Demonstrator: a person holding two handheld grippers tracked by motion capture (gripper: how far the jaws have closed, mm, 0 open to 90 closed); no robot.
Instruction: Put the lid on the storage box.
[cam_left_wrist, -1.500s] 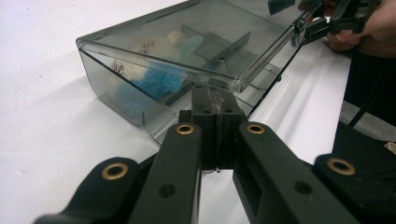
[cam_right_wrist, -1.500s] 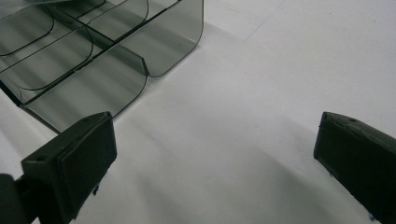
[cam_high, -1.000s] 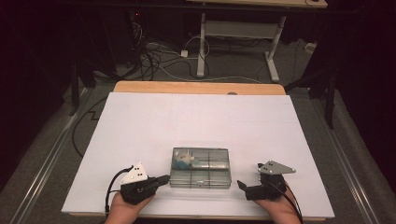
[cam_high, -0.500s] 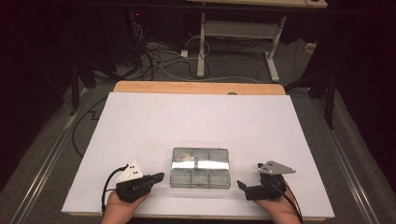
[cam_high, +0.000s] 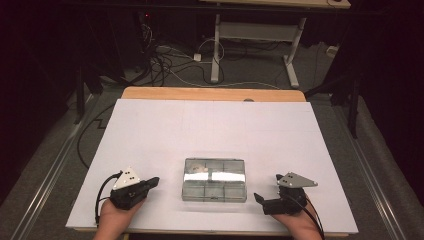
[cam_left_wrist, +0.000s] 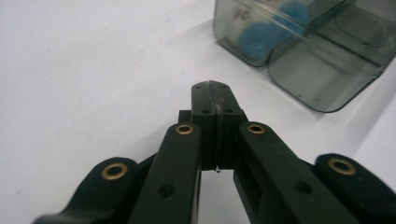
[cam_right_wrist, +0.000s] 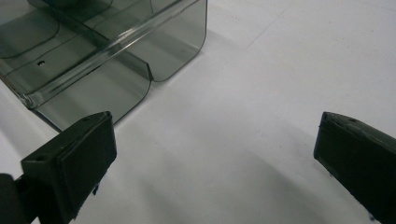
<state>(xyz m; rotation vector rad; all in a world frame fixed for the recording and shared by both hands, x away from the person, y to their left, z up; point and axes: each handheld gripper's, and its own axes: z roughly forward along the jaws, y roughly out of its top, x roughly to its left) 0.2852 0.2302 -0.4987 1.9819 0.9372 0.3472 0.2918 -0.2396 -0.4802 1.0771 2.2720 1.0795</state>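
- The clear compartment box (cam_high: 214, 179) lay with its lid closed on the white table top (cam_high: 210, 130), near the front edge and about midway between the two hands; a bright glare ran across its lid
- In the left gripper view a blue round item (cam_left_wrist: 268, 35) showed through the smoky plastic in a near compartment of the box (cam_left_wrist: 303, 46); what it was could not be told
- The left gripper (cam_high: 151, 182) sat to the left of the box, well apart from it, held in the person's left hand (cam_high: 116, 220); its jaws were clenched together with nothing between them, as the left gripper view (cam_left_wrist: 215, 100) showed plainly; they pointed across the table towards the box
- The right gripper (cam_high: 258, 198) sat just beside the box's front right corner, held in the person's right hand (cam_high: 295, 222); its jaws stood wide apart and released, gripping nothing (cam_right_wrist: 215, 154); in the right gripper view the box corner (cam_right_wrist: 140, 60) lay just beyond one pad, apart from it; bare table lay between the pads
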